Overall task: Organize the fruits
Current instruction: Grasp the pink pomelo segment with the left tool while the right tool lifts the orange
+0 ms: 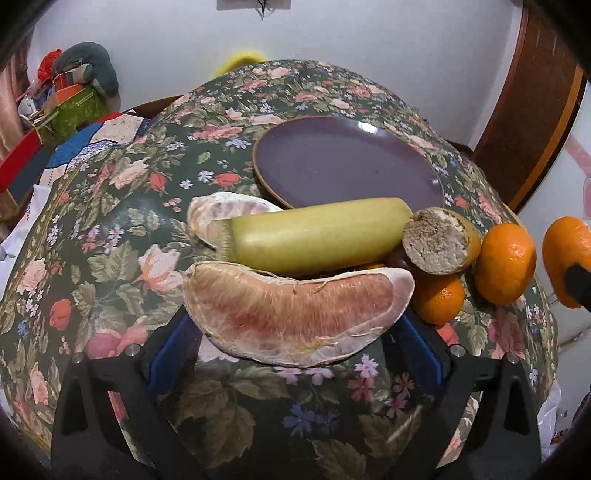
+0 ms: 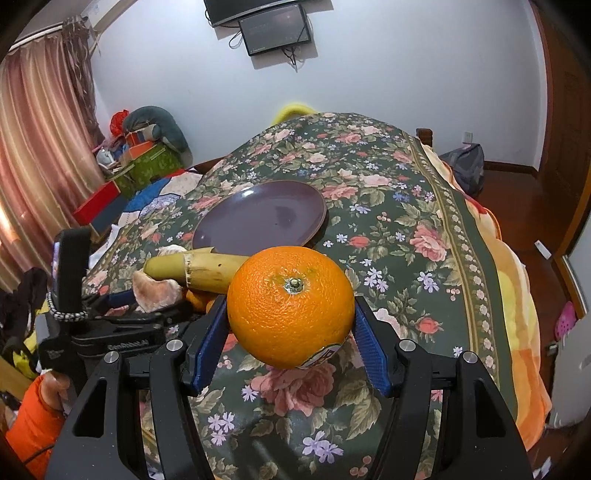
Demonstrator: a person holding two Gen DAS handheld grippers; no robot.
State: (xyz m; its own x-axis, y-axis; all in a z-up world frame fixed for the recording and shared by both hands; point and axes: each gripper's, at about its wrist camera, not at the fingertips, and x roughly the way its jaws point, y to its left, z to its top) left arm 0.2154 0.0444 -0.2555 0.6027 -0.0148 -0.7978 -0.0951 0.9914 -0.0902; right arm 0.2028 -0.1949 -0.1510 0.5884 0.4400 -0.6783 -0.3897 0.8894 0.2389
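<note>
Beyond fruit pile | plate bare | right claw grips orange

Floral tablecloth, striped curtain, wall-mounted screen.

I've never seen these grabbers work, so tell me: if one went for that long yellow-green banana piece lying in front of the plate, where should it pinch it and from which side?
Probably across the middle of the banana piece, coming down from above with one finger on either long side. It lies flat and lengthwise before the plate, with pomelo segments and a cut end piece crowding its ends, so only its smooth top is free.
</note>
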